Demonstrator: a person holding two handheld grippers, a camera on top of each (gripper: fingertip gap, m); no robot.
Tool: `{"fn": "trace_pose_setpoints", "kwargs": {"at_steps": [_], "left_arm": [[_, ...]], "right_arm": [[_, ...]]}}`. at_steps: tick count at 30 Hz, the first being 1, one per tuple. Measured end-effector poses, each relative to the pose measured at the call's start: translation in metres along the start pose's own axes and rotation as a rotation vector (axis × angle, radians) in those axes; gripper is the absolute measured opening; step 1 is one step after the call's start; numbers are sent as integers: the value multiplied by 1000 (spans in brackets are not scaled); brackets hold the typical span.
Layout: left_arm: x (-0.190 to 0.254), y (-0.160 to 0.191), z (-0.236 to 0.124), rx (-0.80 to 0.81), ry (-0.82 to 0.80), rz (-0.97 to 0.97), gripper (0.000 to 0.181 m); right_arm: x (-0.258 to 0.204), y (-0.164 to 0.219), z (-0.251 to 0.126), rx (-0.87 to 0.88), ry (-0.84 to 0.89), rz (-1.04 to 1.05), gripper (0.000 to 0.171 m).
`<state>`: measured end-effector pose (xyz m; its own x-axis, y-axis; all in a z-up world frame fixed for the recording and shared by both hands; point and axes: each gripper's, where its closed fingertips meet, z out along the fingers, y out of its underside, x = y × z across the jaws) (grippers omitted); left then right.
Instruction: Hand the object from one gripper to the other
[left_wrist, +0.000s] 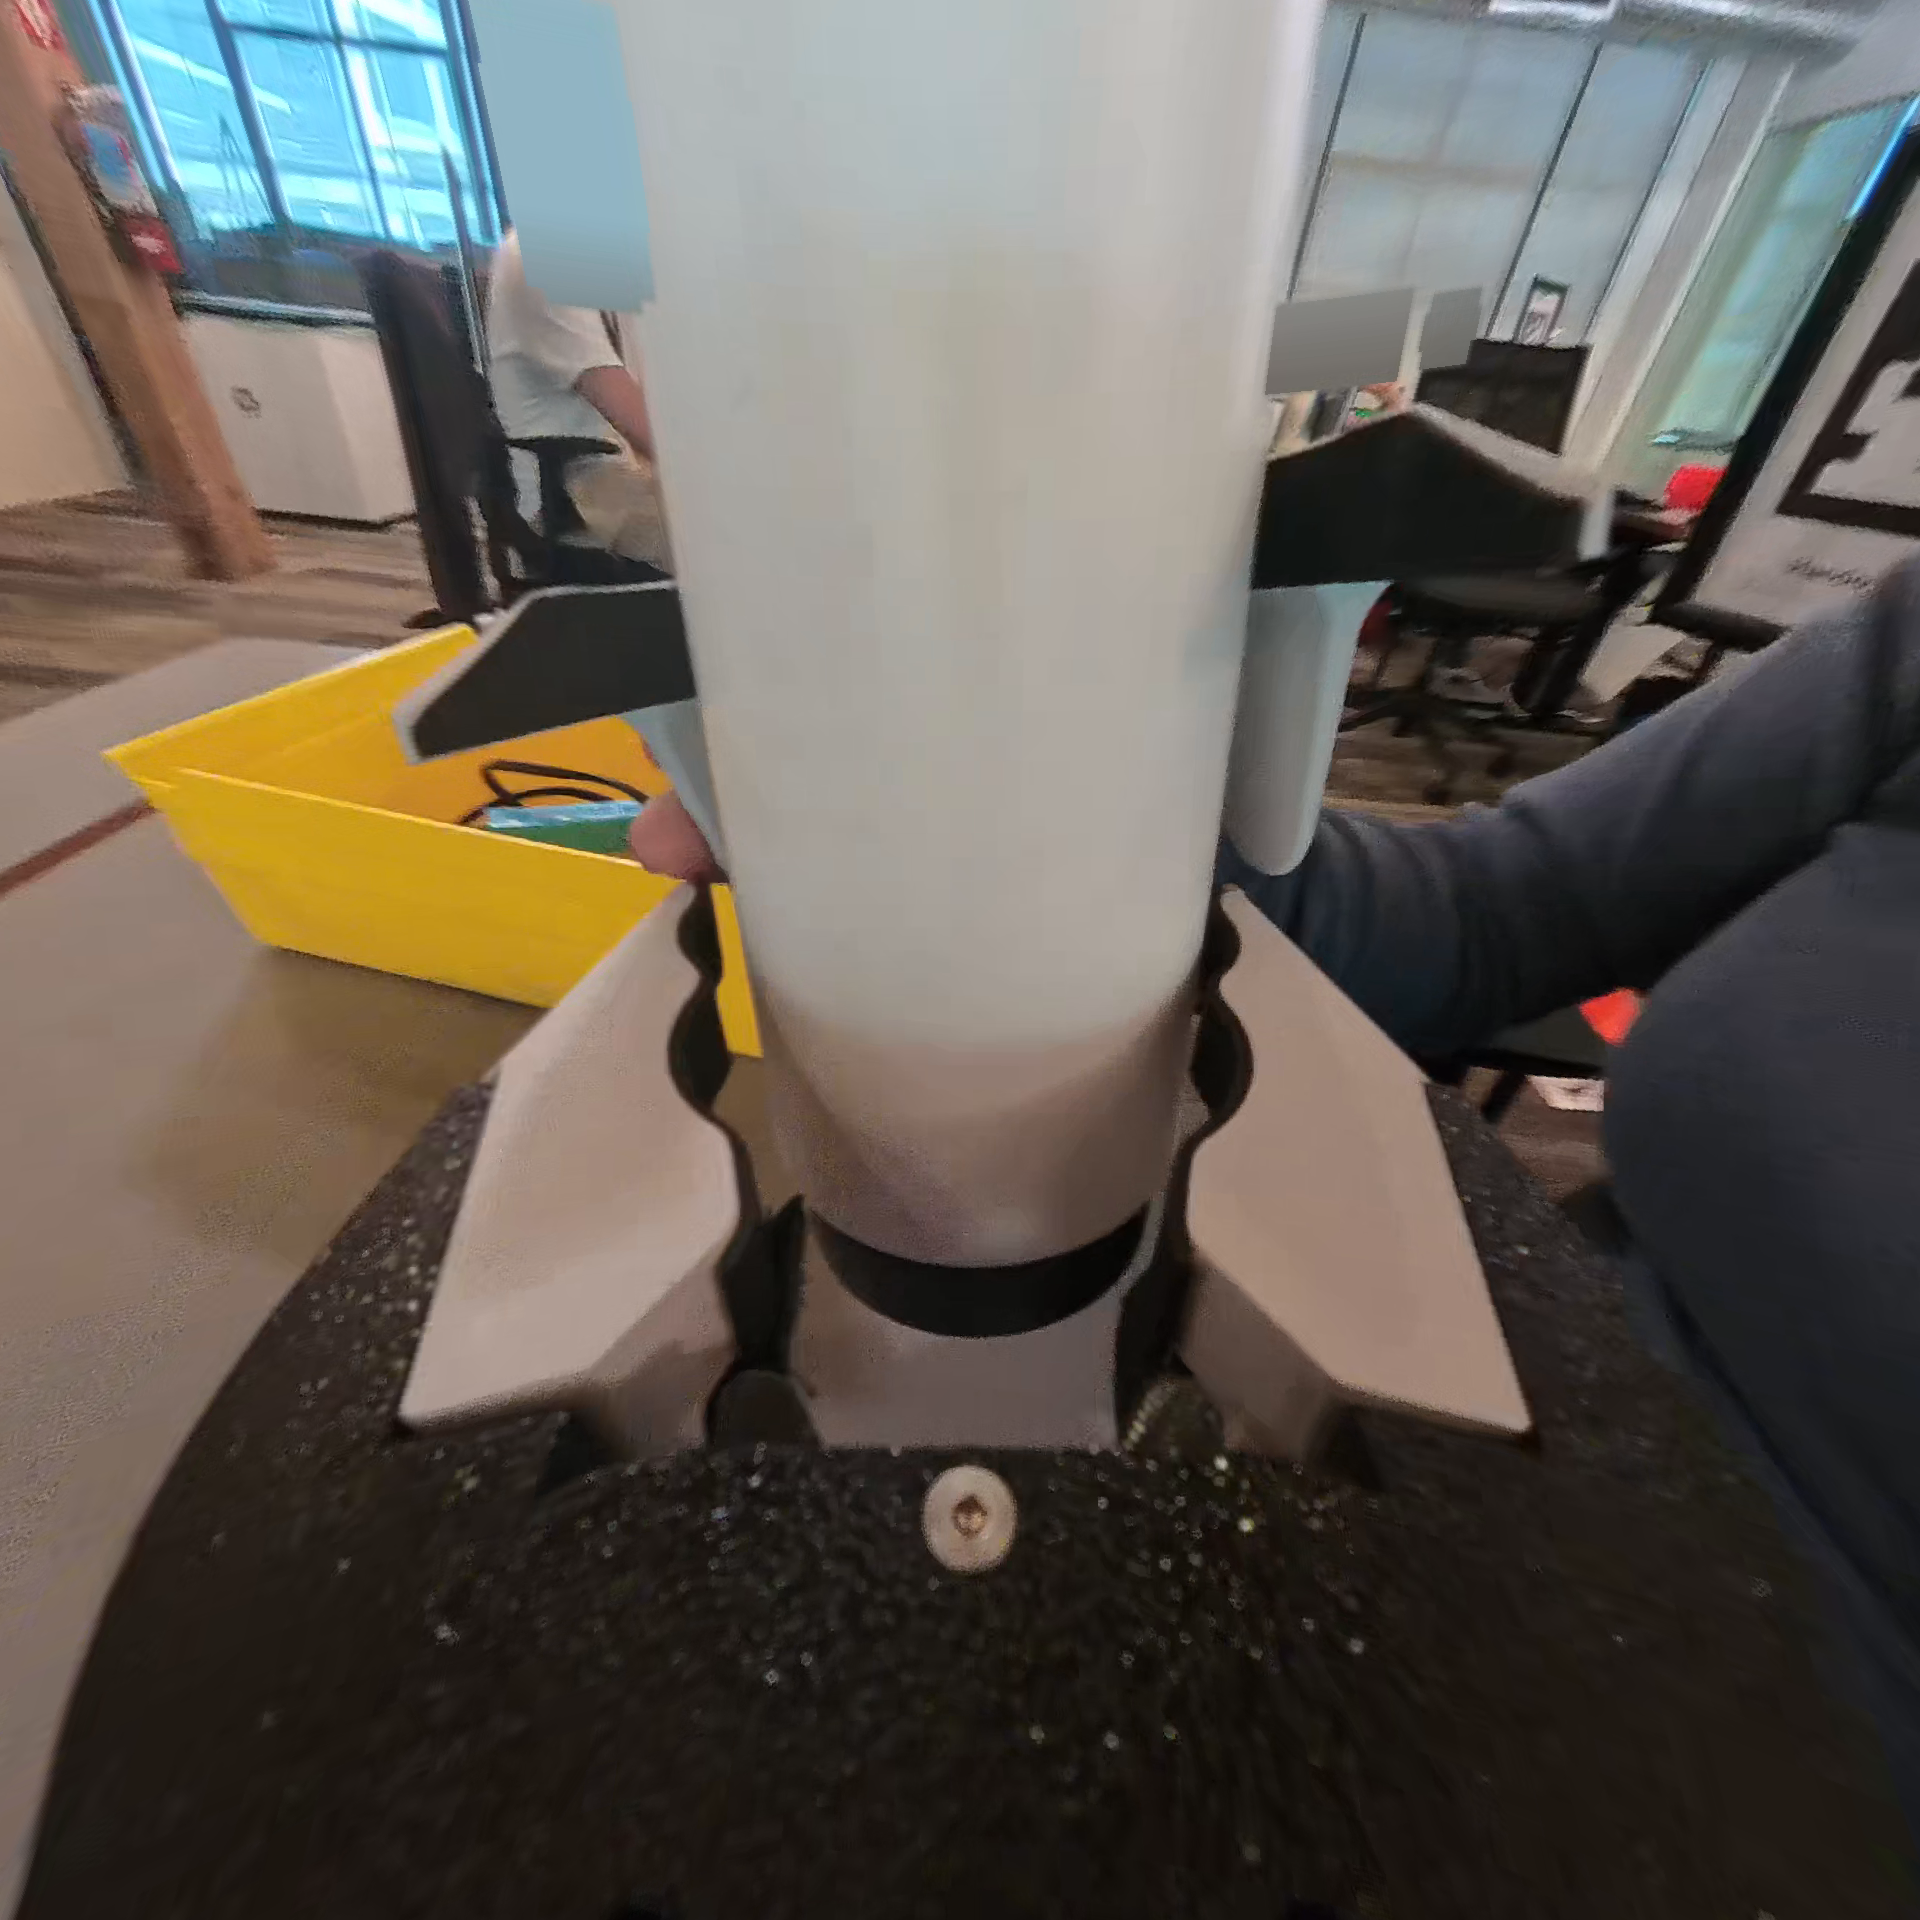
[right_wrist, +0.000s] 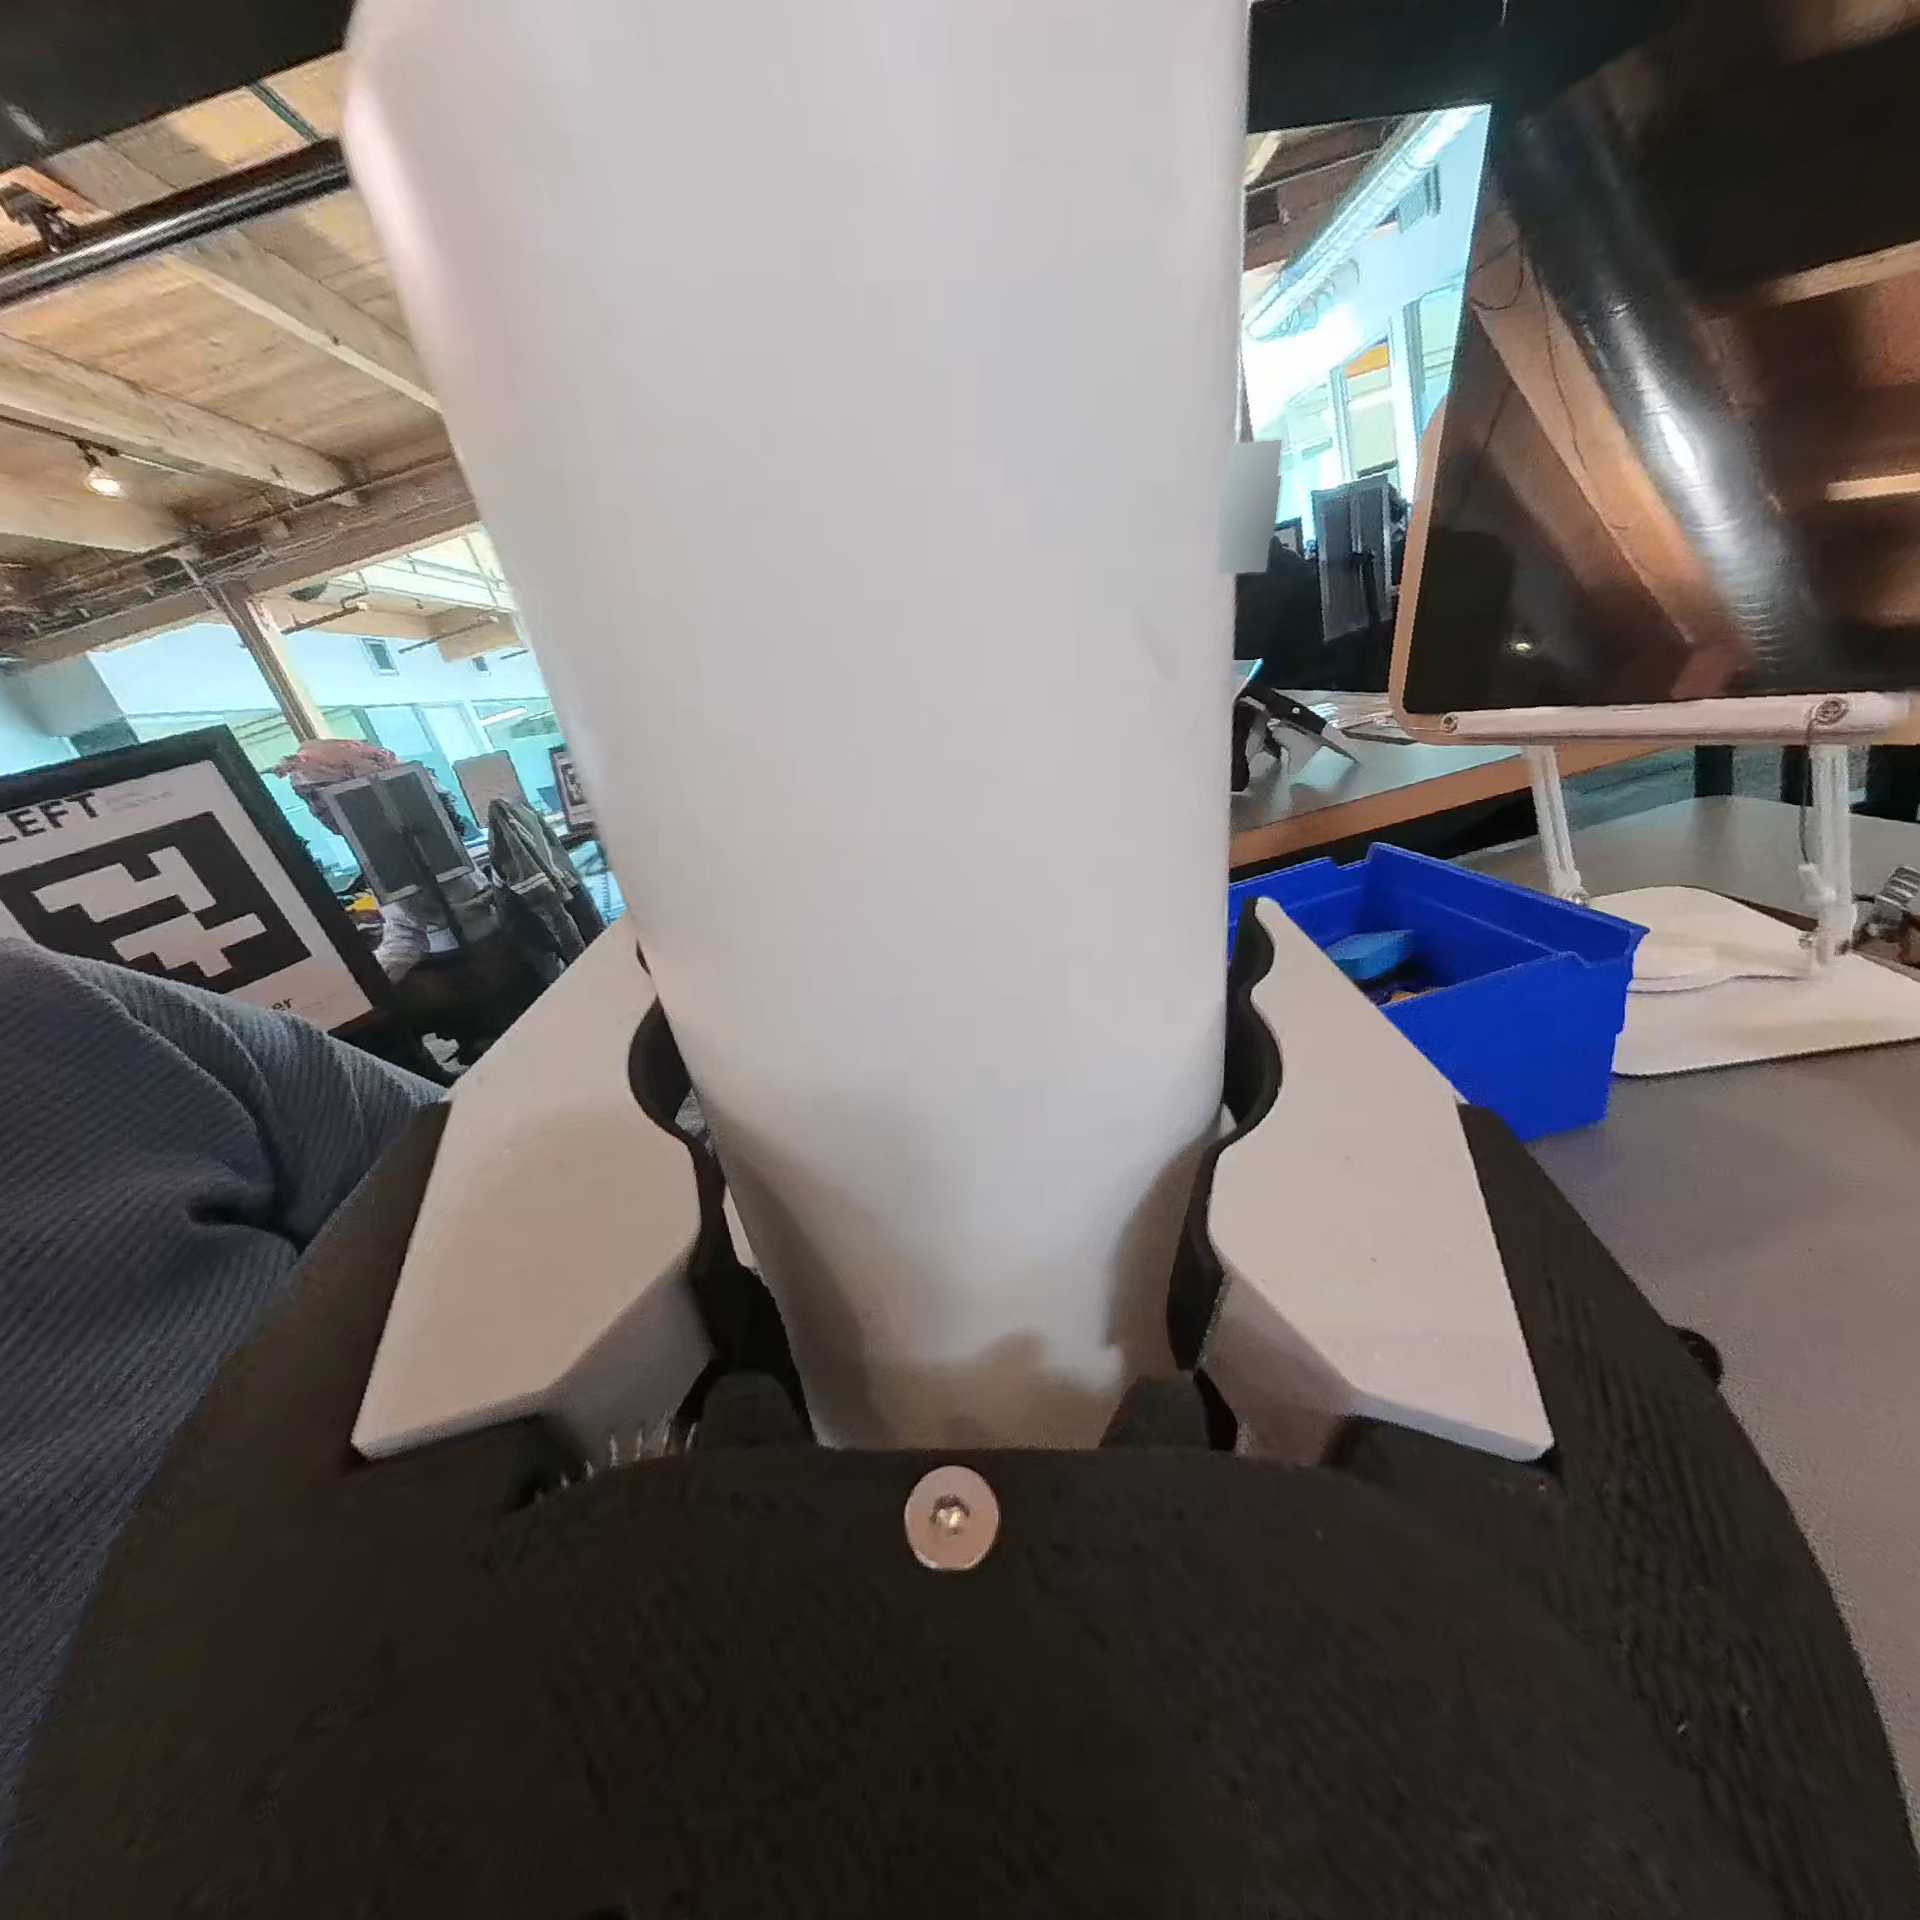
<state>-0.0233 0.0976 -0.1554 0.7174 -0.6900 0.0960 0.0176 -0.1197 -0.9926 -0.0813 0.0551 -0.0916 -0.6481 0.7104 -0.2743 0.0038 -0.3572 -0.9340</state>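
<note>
The white bottle (left_wrist: 956, 582) fills the centre of both wrist views — the left claw (left_wrist: 961, 1039) is clamped on its lower end, and the right claw (right_wrist: 951, 1101) is clamped on it too. A yellow bin (left_wrist: 343, 862) sits on the bench (left_wrist: 156, 1091) at centre left.

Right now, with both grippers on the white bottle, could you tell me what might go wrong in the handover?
1. The white bottle is smooth and tapered; the left gripper holds only its narrow end, so it could slide.
2. If the right gripper is not clamped firmly when the left releases, the bottle may drop toward the yellow bin.
</note>
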Motion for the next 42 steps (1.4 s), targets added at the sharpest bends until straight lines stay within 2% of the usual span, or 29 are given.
{"fn": "trace_pose_setpoints", "kwargs": {"at_steps": [2,13,15,18,22,25,28,31,34,36,38,42], "left_arm": [[3,1,-1,-11,49,-47,85],[1,-4,-5,5,86,-160,85],[-2,-2,-5,-3,68,-173,85],[-14,4,-8,-23,9,-183,84],[-18,-3,-15,38,50,-298,84],[-21,-14,-24,123,105,-417,84],[-24,-20,-32,167,154,-523,83],[-21,-19,-34,140,194,-585,84],[-17,-9,-31,61,185,-599,84],[-13,-2,-26,7,182,-609,84],[-8,8,-21,-54,178,-615,83],[6,26,-13,-192,188,-588,84]], "right_arm": [[0,0,-1,-5,-1,16,105],[7,-8,-1,66,19,106,105],[14,-7,-1,56,74,93,107],[31,-16,-12,76,226,-32,105],[38,-39,-32,123,328,-159,106],[49,-53,-53,111,461,-386,112],[58,-59,-72,8,634,-811,119],[65,-49,-82,-252,786,-1339,120],[63,-30,-74,-460,802,-1781,121],[63,-16,-61,-530,770,-1929,132],[62,-5,-50,-576,744,-2032,136],[61,6,-42,-594,719,-2122,128]]}}
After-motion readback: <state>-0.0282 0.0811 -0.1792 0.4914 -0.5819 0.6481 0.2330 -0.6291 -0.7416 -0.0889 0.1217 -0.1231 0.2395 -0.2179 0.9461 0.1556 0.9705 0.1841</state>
